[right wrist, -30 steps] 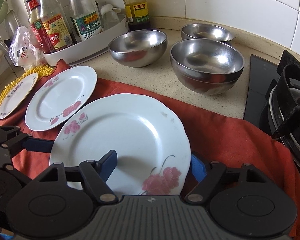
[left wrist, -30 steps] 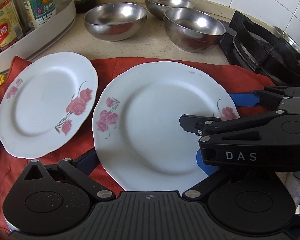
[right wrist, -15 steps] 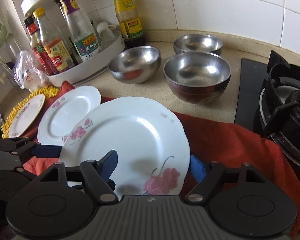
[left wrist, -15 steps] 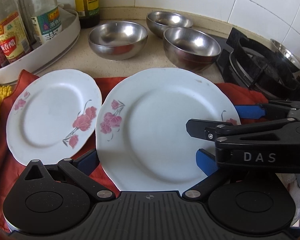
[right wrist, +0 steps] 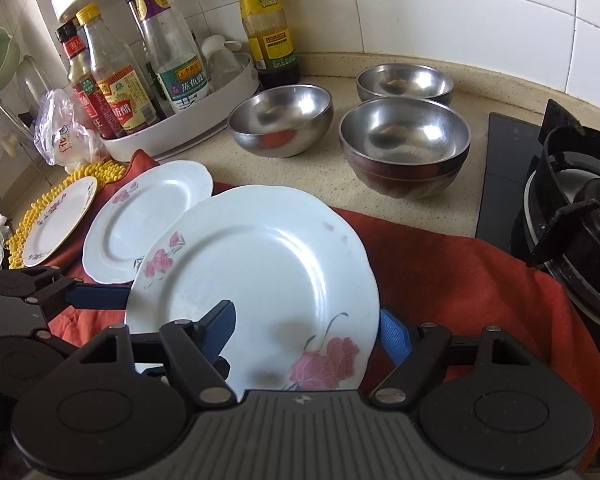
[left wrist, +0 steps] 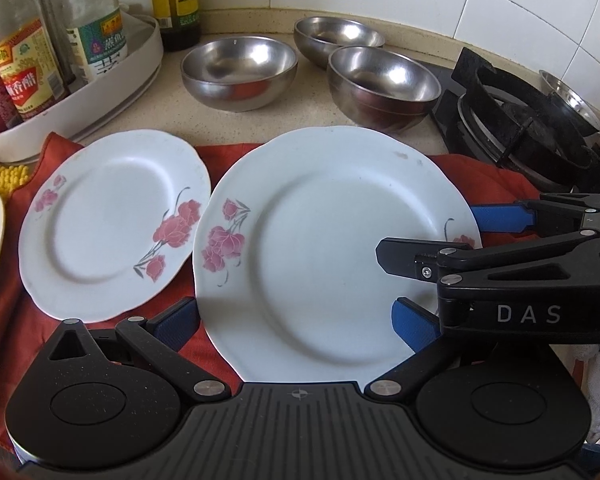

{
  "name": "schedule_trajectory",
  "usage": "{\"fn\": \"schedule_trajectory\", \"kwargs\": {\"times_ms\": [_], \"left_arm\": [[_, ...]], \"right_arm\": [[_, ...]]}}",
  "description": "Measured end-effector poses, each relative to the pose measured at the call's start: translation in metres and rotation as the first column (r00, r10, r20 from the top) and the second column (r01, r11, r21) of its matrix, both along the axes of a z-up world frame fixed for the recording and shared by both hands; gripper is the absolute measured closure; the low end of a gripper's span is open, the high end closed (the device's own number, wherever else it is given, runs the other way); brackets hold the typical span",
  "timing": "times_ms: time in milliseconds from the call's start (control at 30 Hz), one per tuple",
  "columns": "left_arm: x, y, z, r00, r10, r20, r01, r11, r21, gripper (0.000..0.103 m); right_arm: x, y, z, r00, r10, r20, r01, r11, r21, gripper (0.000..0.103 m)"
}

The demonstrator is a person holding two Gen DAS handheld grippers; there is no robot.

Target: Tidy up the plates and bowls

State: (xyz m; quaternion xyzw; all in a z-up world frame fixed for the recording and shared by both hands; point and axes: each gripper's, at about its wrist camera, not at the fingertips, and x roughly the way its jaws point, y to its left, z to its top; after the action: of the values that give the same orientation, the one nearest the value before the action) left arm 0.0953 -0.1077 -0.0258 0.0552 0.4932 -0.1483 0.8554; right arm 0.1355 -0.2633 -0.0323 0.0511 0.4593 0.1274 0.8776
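The large white flower-printed plate (left wrist: 332,248) is sitting lifted between both tongs, over the red cloth (right wrist: 460,280): the left gripper (left wrist: 296,320) and right gripper (right wrist: 306,330) are each spreading wide, blue pads flanking its rim, though firm contact is hard to judge. Left of them a smaller white flowered plate (left wrist: 112,220) is lying flat. Beyond, three steel bowls (right wrist: 404,140) are standing.

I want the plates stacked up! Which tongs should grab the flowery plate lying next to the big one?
Left, probably. The left tongs have one finger right beside that middle plate. The right tongs sit at the far edge of the big plate, so it lies in their way.
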Motion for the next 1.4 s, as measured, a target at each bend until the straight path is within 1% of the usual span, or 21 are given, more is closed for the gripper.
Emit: {"fn": "schedule_trajectory", "kwargs": {"times_ms": [67,100,167,200,267,300,367,433,500,567,633,733,833,900,967,1033,1067,1133,1200,1233,1400], "left_arm": [[-0.001,0.003,-0.003,1.0,0.003,-0.009,-0.002,1.0,0.005,0.002],[-0.003,0.003,-0.003,1.0,-0.015,0.001,0.015,1.0,-0.003,0.005],[-0.009,-0.001,0.001,0.998,-0.054,0.024,0.054,0.998,-0.007,0.005],[-0.012,-0.005,0.002,0.996,-0.073,0.047,0.072,0.997,0.024,0.0],[-0.014,-0.005,0.0,0.996,-0.075,0.053,0.071,0.995,0.074,0.0],[-0.013,0.0,-0.002,0.997,-0.058,0.048,0.055,0.996,0.073,0.0],[-0.012,0.015,-0.001,0.999,-0.02,0.032,0.019,0.999,0.037,0.0],[-0.011,0.035,0.002,0.999,0.04,0.02,-0.04,0.999,0.01,0.0],[-0.008,0.057,0.004,0.993,0.115,0.012,-0.115,0.993,-0.006,0.0],[-0.002,0.079,0.003,0.982,0.189,-0.01,-0.189,0.982,-0.019,0.0],[0.007,0.101,0.0,0.962,0.271,-0.039,-0.273,0.961,-0.039,0.0],[0.02,0.122,-0.006,0.938,0.339,-0.077,-0.344,0.937,-0.061,0.0],[0.03,0.129,-0.008,0.929,0.364,-0.064,-0.367,0.93,-0.038,0.0],[0.036,0.135,-0.008,0.924,0.377,-0.062,-0.381,0.923,-0.051,0.0],[0.042,0.138,-0.009,0.913,0.404,-0.053,-0.405,0.914,-0.029,0.0],[0.048,0.139,-0.01,0.909,0.415,-0.044,-0.416,0.909,-0.017,0.0],[0.05,0.14,-0.01,0.907,0.418,-0.048,-0.419,0.908,-0.017,0.0],[0.055,0.141,-0.012,0.904,0.425,-0.051,-0.426,0.905,-0.011,0.0],[0.06,0.143,-0.014,0.901,0.431,-0.051,-0.431,0.902,-0.002,0.0],[0.062,0.142,-0.015,0.899,0.434,-0.052,-0.435,0.901,0.002,0.0],[0.069,0.139,-0.016,0.902,0.429,-0.043,-0.429,0.903,0.01,0.0]], "right_arm": [[0.001,0.003,-0.003,1.0,0.012,-0.011,-0.012,1.0,-0.001,0.028],[0.0,0.005,-0.004,1.0,0.024,-0.003,-0.024,1.0,-0.002,0.028],[0.001,0.01,-0.005,0.999,0.034,-0.007,-0.034,0.999,-0.022,0.028],[0.003,0.011,-0.006,0.999,0.046,-0.022,-0.047,0.999,-0.026,0.028],[0.007,0.011,-0.014,0.998,0.026,-0.054,-0.03,0.997,-0.072,0.028],[0.009,0.008,-0.017,0.998,0.006,-0.059,-0.011,0.996,-0.086,0.028],[0.011,0.0,-0.017,0.998,-0.018,-0.063,0.014,0.998,-0.069,0.03],[0.014,-0.001,-0.011,0.999,-0.03,-0.026,0.028,0.996,-0.086,0.03],[0.019,0.005,-0.002,1.0,-0.01,0.028,0.013,0.994,-0.108,0.03],[0.027,0.016,0.006,0.997,0.035,0.062,-0.029,0.994,-0.108,0.03],[0.039,0.031,0.01,0.993,0.076,0.089,-0.066,0.992,-0.105,0.03],[0.06,0.058,0.01,0.984,0.143,0.101,-0.134,0.986,-0.096,0.03],[0.085,0.084,0.001,0.979,0.183,0.093,-0.172,0.978,-0.115,0.03],[0.099,0.097,-0.004,0.977,0.196,0.079,-0.185,0.975,-0.123,0.03],[0.111,0.106,-0.009,0.977,0.2,0.071,-0.19,0.974,-0.126,0.03],[0.118,0.113,-0.012,0.974,0.217,0.068,-0.208,0.97,-0.126,0.03],[0.122,0.116,-0.015,0.972,0.225,0.062,-0.216,0.967,-0.132,0.032],[0.128,0.122,-0.021,0.972,0.231,0.036,-0.224,0.966,-0.13,0.038],[0.133,0.126,-0.028,0.97,0.244,0.003,-0.242,0.964,-0.11,0.05],[0.134,0.128,-0.031,0.968,0.249,-0.012,-0.249,0.963,-0.105,0.053],[0.135,0.136,-0.033,0.962,0.274,-0.019,-0.274,0.958,-0.081,0.053]]}}
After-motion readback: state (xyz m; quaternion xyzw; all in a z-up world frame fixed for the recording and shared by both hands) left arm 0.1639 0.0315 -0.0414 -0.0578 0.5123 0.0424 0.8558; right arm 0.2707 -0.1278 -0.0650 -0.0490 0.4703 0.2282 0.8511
